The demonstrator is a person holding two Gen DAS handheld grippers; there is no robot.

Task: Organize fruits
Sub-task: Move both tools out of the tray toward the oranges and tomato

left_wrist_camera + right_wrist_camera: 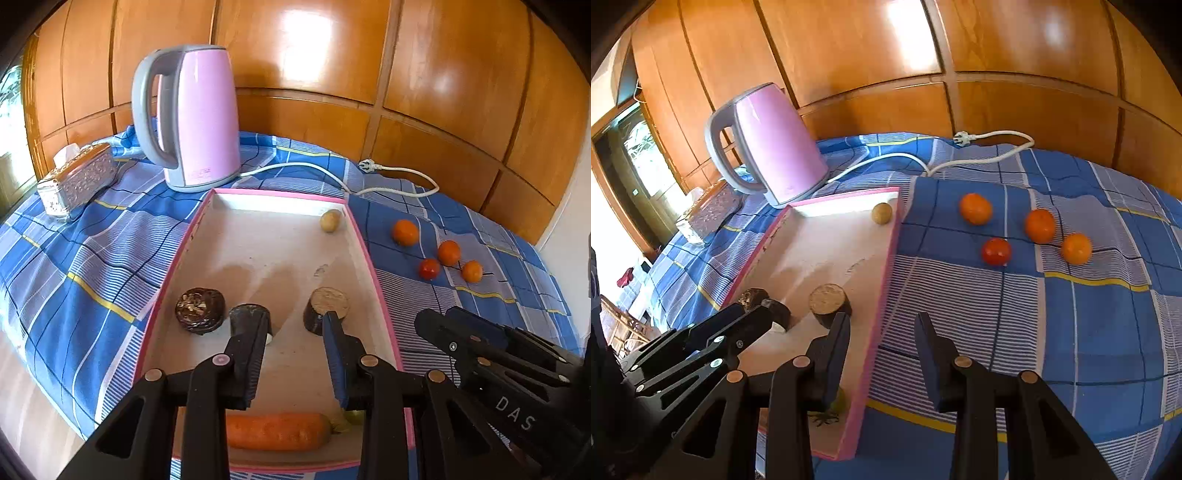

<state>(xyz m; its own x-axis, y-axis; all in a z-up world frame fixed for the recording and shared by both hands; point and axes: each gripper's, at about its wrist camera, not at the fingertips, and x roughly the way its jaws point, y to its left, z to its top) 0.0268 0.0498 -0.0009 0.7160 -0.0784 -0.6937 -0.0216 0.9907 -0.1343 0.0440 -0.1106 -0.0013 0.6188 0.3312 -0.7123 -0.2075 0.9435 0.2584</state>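
Note:
A pink-rimmed tray (280, 192) lies on the blue checked cloth. In it are a small tan ball (330, 220), three dark brown stubby pieces (199, 310) (325, 306) (251, 314), a carrot (277, 430) and something green (354, 417). Right of the tray, three small oranges (975, 208) (1039, 226) (1076, 248) and a red tomato (996, 251) sit on the cloth. My left gripper (290, 314) hovers over the tray's near half, jaws a little apart and empty. My right gripper (883, 317) hangs over the tray's right rim, also narrowly open and empty, well short of the oranges.
A pink electric kettle (199, 118) stands behind the tray, its white cord and plug (369, 166) trailing across the cloth to the right. A silver tissue box (77, 177) sits at the back left. Wooden panelling (332, 55) closes the back. The table edge drops off at the left.

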